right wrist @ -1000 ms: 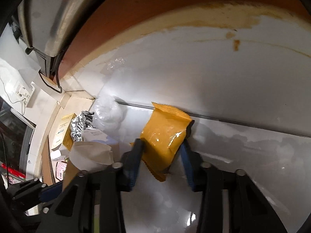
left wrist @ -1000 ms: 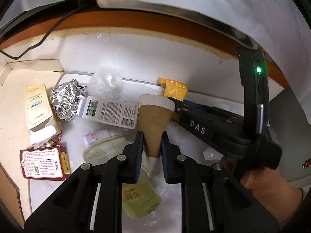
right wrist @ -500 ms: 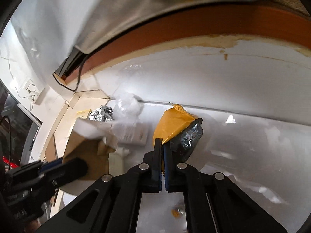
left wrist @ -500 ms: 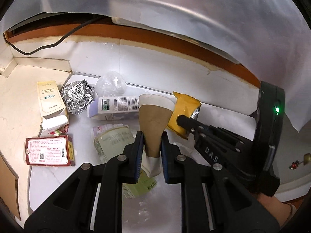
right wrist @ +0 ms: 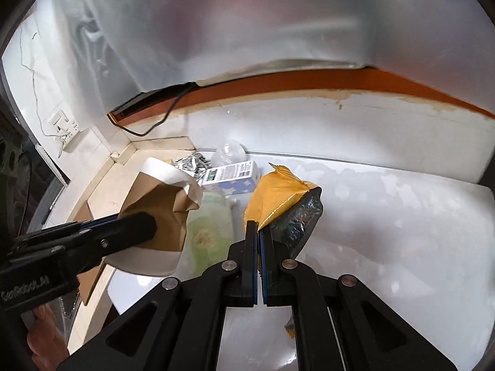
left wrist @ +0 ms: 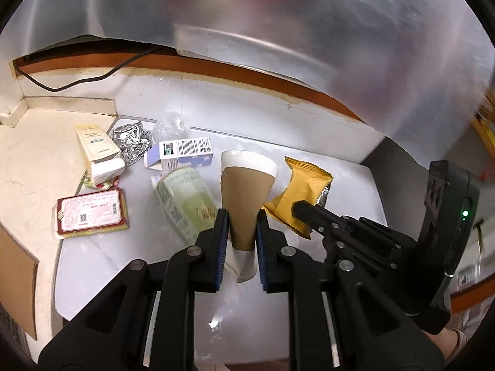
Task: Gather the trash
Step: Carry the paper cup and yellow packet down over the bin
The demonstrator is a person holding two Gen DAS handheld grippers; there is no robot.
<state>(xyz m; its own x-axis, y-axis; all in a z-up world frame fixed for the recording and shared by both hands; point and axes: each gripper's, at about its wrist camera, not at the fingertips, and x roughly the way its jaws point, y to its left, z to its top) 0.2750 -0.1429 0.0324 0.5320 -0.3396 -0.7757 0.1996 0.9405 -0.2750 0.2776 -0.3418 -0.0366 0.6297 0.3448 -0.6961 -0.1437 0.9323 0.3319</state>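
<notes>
While the left gripper (left wrist: 241,235) pinches a crushed brown paper cup (left wrist: 246,198) between its blue pads, narrow jaws pressed on the cup's sides, the right gripper (right wrist: 258,247) is clamped flat on a yellow snack wrapper (right wrist: 278,194), jaws closed almost together on its edge; both pieces hang above the white tabletop (left wrist: 349,185); on that surface lie a green pouch (left wrist: 185,207), a white-and-blue carton (left wrist: 182,154), a red packet (left wrist: 92,213), crumpled foil (left wrist: 131,139), a clear plastic wad (left wrist: 171,128) and a cream box (left wrist: 96,147), grouped near the back left corner; a black cable (left wrist: 77,83) runs along the wall.
</notes>
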